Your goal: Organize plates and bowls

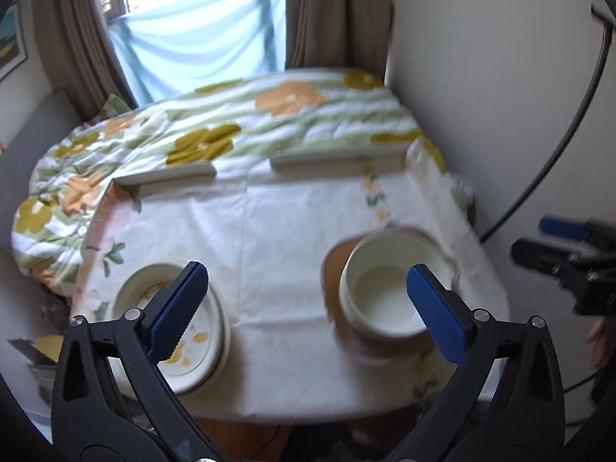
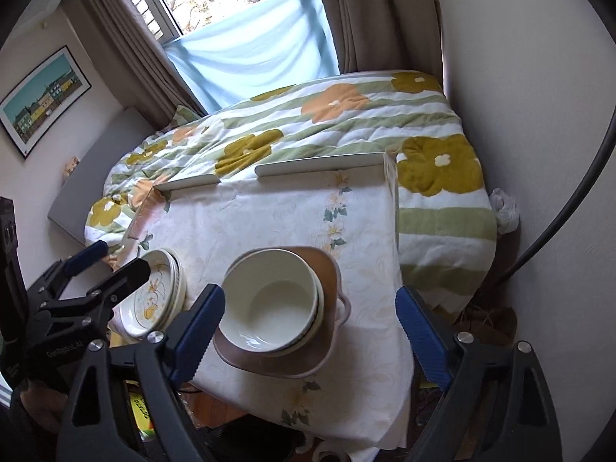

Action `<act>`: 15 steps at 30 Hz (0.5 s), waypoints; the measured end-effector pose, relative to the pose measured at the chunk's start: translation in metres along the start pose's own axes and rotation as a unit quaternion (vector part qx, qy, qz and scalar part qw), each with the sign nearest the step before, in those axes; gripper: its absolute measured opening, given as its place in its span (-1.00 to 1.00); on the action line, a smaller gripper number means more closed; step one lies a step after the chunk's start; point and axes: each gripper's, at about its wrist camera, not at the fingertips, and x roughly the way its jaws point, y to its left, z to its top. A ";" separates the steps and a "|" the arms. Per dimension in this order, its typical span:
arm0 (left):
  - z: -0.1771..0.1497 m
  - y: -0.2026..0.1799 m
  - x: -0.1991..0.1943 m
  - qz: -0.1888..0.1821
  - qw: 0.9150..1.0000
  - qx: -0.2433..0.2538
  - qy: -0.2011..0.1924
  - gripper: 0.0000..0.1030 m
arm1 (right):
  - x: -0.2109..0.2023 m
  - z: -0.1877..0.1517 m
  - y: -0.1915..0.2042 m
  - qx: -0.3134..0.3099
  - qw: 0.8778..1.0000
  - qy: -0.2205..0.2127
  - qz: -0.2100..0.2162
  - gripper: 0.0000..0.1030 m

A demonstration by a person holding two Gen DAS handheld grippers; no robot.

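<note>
A stack of white bowls sits on a brown square dish on the cloth-covered table; it also shows in the left wrist view. A stack of flower-patterned plates lies at the table's front left, also in the right wrist view. My left gripper is open and empty above the table's front, between plates and bowls. My right gripper is open and empty, its jaws on either side of the bowl stack from above.
A flowered quilt covers the bed behind the table. A raised grey rim runs along the table's far edge. A white wall stands on the right, with a black cable along it. Curtains and a window are behind.
</note>
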 end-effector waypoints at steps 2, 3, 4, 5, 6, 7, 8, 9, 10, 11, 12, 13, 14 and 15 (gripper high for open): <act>-0.008 0.001 0.005 -0.006 0.999 0.019 0.026 0.99 | 0.004 0.000 0.004 -0.024 0.999 0.023 -0.021 0.71; -0.012 0.002 0.009 -0.013 0.999 0.026 0.037 0.99 | 0.007 -0.002 0.005 -0.033 0.998 0.034 -0.033 0.71; -0.016 0.003 0.013 -0.023 0.998 0.034 0.051 0.99 | 0.009 -0.004 0.004 -0.039 0.998 0.041 -0.041 0.71; -0.019 0.003 0.018 -0.026 0.997 0.042 0.063 0.99 | 0.014 -0.006 0.003 -0.044 0.997 0.050 -0.045 0.71; -0.021 0.004 0.025 -0.027 0.995 0.051 0.078 0.99 | 0.020 -0.008 0.001 -0.048 0.996 0.063 -0.047 0.71; -0.025 0.003 0.031 -0.027 0.994 0.057 0.090 0.99 | 0.027 -0.011 0.000 -0.049 0.994 0.078 -0.050 0.71; -0.027 0.003 0.039 -0.027 0.992 0.064 0.103 0.99 | 0.034 -0.016 -0.002 -0.052 0.993 0.093 -0.052 0.71; -0.028 0.004 0.046 -0.028 0.991 0.067 0.115 0.99 | 0.041 -0.019 -0.004 -0.053 0.992 0.107 -0.052 0.71; -0.030 0.004 0.055 -0.031 0.988 0.070 0.131 0.99 | 0.048 -0.021 -0.005 -0.051 0.990 0.121 -0.052 0.71; -0.031 0.005 0.062 -0.034 0.987 0.071 0.144 0.99 | 0.054 -0.024 -0.007 -0.049 0.988 0.133 -0.054 0.71; -0.032 0.006 0.072 -0.040 0.984 0.071 0.161 0.99 | 0.060 -0.025 -0.009 -0.047 0.987 0.143 -0.054 0.71; -0.033 0.006 0.081 -0.043 0.981 0.073 0.173 0.98 | 0.065 -0.026 -0.010 -0.047 0.986 0.153 -0.055 0.71; -0.034 0.006 0.088 -0.045 0.979 0.076 0.183 0.97 | 0.070 -0.027 -0.012 -0.047 0.984 0.162 -0.057 0.70; -0.034 0.005 0.095 -0.046 0.977 0.080 0.192 0.95 | 0.075 -0.027 -0.011 -0.048 0.983 0.169 -0.058 0.68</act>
